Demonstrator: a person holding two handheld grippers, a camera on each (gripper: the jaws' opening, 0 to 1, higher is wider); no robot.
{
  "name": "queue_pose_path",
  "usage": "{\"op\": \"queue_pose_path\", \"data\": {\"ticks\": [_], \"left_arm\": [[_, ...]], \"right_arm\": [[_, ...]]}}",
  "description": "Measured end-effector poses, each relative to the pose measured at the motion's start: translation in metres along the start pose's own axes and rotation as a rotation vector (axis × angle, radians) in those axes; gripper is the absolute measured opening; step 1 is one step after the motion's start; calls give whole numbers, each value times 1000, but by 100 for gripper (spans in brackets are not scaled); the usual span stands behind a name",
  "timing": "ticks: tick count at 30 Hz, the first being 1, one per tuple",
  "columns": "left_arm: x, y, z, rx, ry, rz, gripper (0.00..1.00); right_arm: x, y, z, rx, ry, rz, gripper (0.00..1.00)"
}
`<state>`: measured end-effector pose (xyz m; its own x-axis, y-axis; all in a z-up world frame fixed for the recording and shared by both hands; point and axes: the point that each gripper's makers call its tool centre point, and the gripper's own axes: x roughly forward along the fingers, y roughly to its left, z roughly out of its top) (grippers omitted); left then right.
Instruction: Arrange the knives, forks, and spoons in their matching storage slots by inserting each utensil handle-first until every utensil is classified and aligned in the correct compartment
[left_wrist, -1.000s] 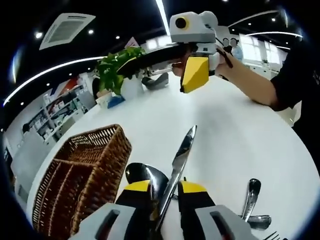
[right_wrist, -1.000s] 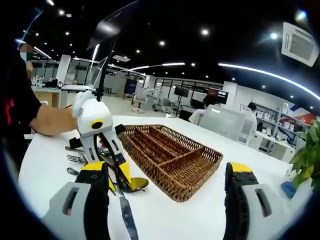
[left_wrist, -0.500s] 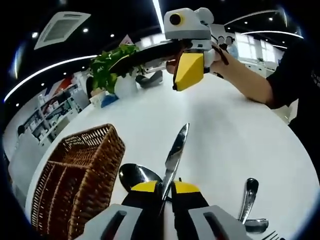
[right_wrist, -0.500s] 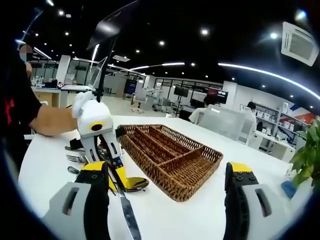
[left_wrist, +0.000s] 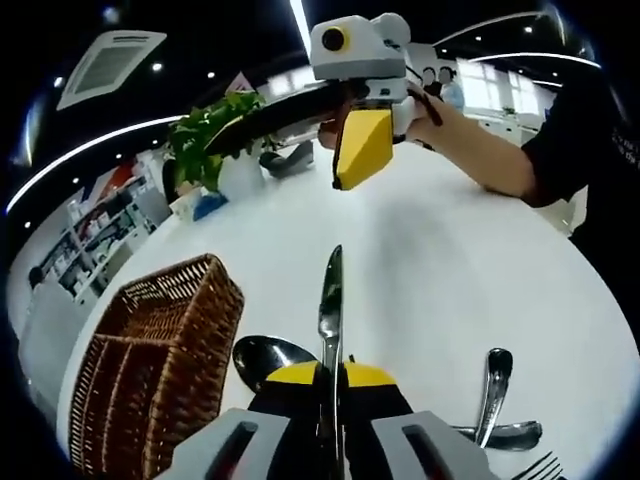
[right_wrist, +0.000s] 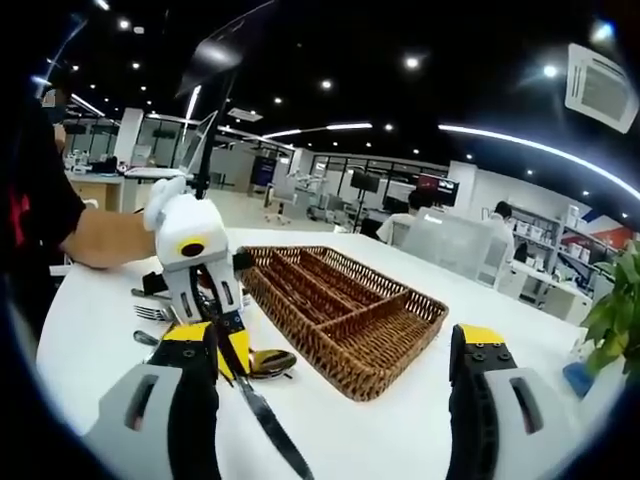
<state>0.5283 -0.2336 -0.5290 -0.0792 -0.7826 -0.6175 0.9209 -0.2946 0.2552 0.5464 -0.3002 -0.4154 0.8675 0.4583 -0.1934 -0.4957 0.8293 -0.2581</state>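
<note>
My left gripper is shut on a steel knife, whose blade points straight away from me over the white table. In the right gripper view that left gripper holds the knife with the blade slanting toward the camera. A spoon lies just left of the jaws. The wicker divided basket sits to the left. My right gripper hangs wide open with nothing between its jaws, facing the basket. It also appears across the table as the right gripper.
Two more spoons and a fork's tines lie to the right of my left jaws. Forks rest behind the left gripper. A potted plant stands at the table's far edge. A person's arm holds the right gripper.
My left jaws have closed fully on the knife, and its blade has swung from slanting right to pointing straight ahead. The right gripper has stayed open and nearly still.
</note>
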Motion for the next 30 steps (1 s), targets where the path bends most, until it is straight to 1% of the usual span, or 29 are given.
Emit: {"op": "queue_pose_path", "data": {"ticks": [2, 3, 4, 5, 6, 7, 8, 9, 11, 13, 15, 17, 18, 19, 21, 23, 25, 26, 28, 30], "left_arm": [[-3, 0, 1, 3, -4, 4, 6], [-3, 1, 2, 2, -14, 5, 3], [-8, 5, 14, -24, -74, 18, 0], [-16, 3, 16, -64, -72, 1, 0], [-19, 5, 17, -44, -66, 3, 0], [-21, 1, 10, -25, -30, -15, 0], [-21, -1, 4, -12, 9, -16, 0], [-19, 4, 1, -3, 18, 17, 0], [-17, 7, -1, -27, 17, 25, 0], [-14, 10, -1, -47, -1, 31, 0], [-9, 1, 2, -93, -16, -14, 8], [-5, -3, 2, -81, -9, -28, 14], [-2, -5, 0, -48, 8, -27, 15], [-1, -1, -1, -40, 16, -1, 14], [-1, 3, -4, -50, 43, 11, 10], [-1, 3, -3, -56, 34, -2, 9], [-2, 2, -3, -76, 43, -18, 9], [-2, 1, -4, -60, 52, -25, 9], [-2, -1, -4, -54, 65, -29, 9], [-4, -7, -4, -48, 68, -57, 9]], "right_arm": [[0, 1, -1, -1, 3, 5, 99], [0, 2, -1, -1, 7, 10, 99], [0, 2, -2, -1, 8, 12, 99], [1, 4, -5, 1, 20, 25, 99], [1, 6, -8, 0, 30, 36, 98], [2, 9, -13, -7, 52, 47, 98], [2, 9, -14, -14, 57, 46, 98], [3, 9, -14, -19, 61, 47, 97], [3, 10, -14, -20, 60, 53, 97], [3, 14, -14, -18, 59, 65, 98], [3, 14, -13, -18, 58, 65, 98], [3, 13, -13, -17, 59, 63, 99], [3, 13, -14, -16, 59, 61, 98], [3, 12, -14, -16, 60, 61, 98], [3, 12, -14, -16, 60, 59, 98], [3, 12, -13, -18, 59, 61, 99], [3, 13, -13, -15, 57, 61, 99], [3, 13, -14, -16, 59, 62, 99], [4, 13, -15, -15, 64, 62, 99], [5, 13, -16, -14, 66, 62, 99]]}}
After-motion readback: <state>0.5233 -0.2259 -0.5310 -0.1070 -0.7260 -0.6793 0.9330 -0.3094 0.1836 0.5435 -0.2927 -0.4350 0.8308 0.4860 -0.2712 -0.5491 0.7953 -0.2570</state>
